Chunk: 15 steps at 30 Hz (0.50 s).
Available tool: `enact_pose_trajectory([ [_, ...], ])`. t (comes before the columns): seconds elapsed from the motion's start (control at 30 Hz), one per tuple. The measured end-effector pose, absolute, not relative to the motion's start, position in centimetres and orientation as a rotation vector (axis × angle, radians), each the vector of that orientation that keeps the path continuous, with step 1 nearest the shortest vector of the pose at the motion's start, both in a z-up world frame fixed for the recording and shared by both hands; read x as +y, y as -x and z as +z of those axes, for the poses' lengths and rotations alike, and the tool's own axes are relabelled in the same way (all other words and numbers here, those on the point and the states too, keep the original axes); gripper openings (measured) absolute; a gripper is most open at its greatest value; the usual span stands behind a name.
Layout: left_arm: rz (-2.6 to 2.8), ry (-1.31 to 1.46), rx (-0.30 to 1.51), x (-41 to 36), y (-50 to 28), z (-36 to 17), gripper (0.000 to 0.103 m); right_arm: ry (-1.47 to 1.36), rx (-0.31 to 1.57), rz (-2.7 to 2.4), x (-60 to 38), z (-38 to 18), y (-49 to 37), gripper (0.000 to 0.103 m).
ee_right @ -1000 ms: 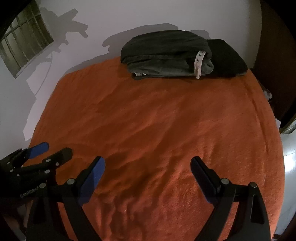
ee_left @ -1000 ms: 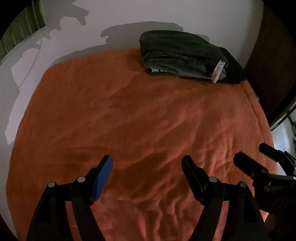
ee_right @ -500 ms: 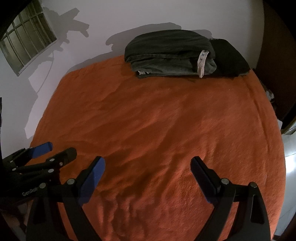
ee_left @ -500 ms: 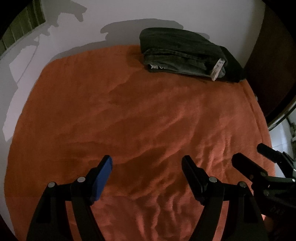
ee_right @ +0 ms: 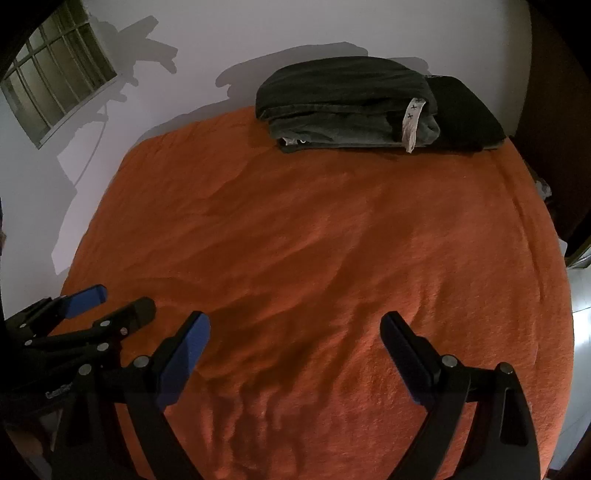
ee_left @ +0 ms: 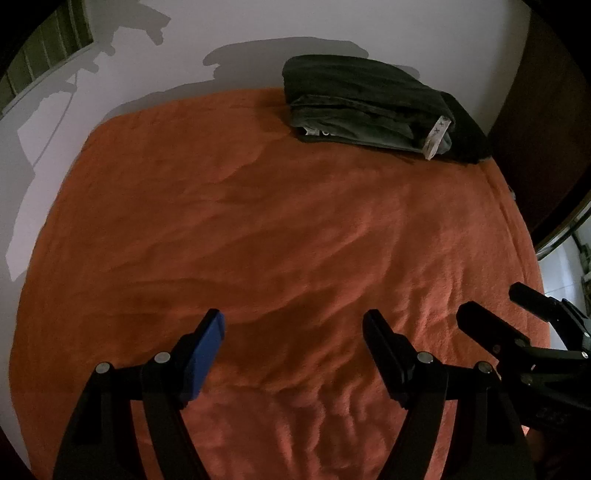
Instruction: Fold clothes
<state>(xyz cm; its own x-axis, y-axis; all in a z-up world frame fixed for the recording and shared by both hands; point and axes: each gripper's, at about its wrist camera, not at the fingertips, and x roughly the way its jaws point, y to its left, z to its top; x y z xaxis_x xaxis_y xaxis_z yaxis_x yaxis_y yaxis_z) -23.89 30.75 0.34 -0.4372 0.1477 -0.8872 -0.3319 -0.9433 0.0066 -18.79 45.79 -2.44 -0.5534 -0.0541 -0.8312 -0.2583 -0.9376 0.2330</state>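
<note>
A stack of folded dark clothes [ee_left: 369,107] [ee_right: 347,107] lies at the far right corner of an orange blanket [ee_left: 280,229] [ee_right: 314,236]; a white tag hangs from its front. My left gripper [ee_left: 293,325] hovers open over the near blanket, nothing between its fingers. My right gripper [ee_right: 295,325] is open too, also over bare blanket. Each gripper shows in the other's view: the right gripper [ee_left: 495,306] at the right edge, the left gripper [ee_right: 122,301] at the lower left. Both are far from the stack.
A white wall [ee_right: 295,29] runs behind the bed, with a barred window [ee_right: 55,92] at upper left. Dark wooden furniture [ee_left: 546,122] stands to the right of the bed. The blanket's near part is wrinkled.
</note>
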Motion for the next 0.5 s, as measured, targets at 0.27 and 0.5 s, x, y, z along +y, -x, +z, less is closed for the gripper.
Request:
enact_pose_trajectory([
  [0.27, 2.442, 1.474, 0.242, 30.1, 23.61, 0.58, 0.078, 1.434, 0.485, 2.621, 45.21, -2.61, 19.0, 0.094],
  [0.5, 2.443, 1.48, 0.255, 29.91, 23.59, 0.51, 0.078, 1.434, 0.486, 2.606, 45.06, -2.91, 19.23, 0.094],
])
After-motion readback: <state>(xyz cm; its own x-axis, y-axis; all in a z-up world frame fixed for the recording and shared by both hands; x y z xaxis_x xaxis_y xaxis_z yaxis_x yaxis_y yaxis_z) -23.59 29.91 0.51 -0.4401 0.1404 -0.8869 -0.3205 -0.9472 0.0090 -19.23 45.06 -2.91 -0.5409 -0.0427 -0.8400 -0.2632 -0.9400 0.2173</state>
